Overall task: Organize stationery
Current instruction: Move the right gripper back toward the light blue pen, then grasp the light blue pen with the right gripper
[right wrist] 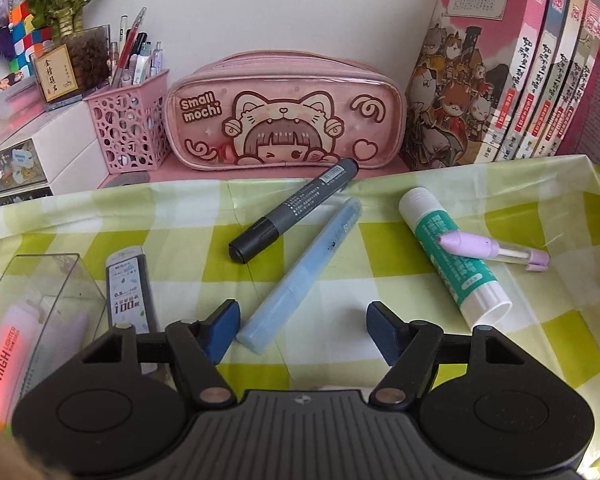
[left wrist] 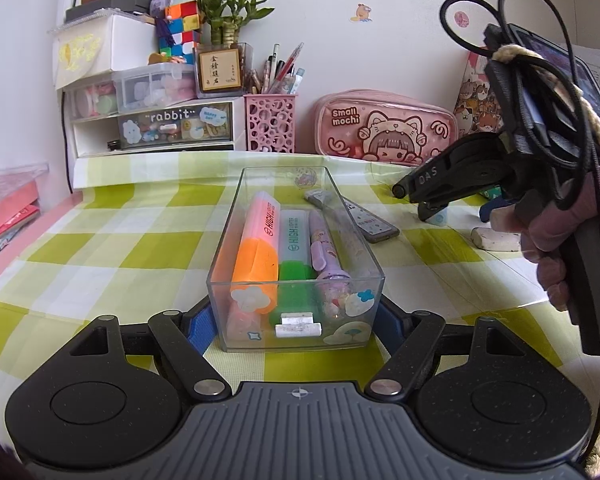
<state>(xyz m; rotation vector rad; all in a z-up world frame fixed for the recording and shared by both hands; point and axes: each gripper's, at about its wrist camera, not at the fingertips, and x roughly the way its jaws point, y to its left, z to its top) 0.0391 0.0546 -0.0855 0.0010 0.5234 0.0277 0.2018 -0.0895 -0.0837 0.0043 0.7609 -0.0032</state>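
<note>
Left gripper [left wrist: 296, 316] fingers clasping clear box [left wrist: 236, 216] with two highlighters, right gripper [right wrist: 300, 330] fingers released

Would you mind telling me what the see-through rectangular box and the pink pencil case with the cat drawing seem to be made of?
The see-through rectangular box looks like rigid clear plastic, probably acrylic: straight glossy walls, highlighters visible through them, stickers on the front. The pink pencil case with the cat drawing seems to be soft vinyl with a shiny transparent front panel: light glares off it, and the stitched edges bulge.

Left gripper [left wrist: 296, 320] jaws clamped; right gripper [right wrist: 300, 330] jaws apart, empty.
</note>
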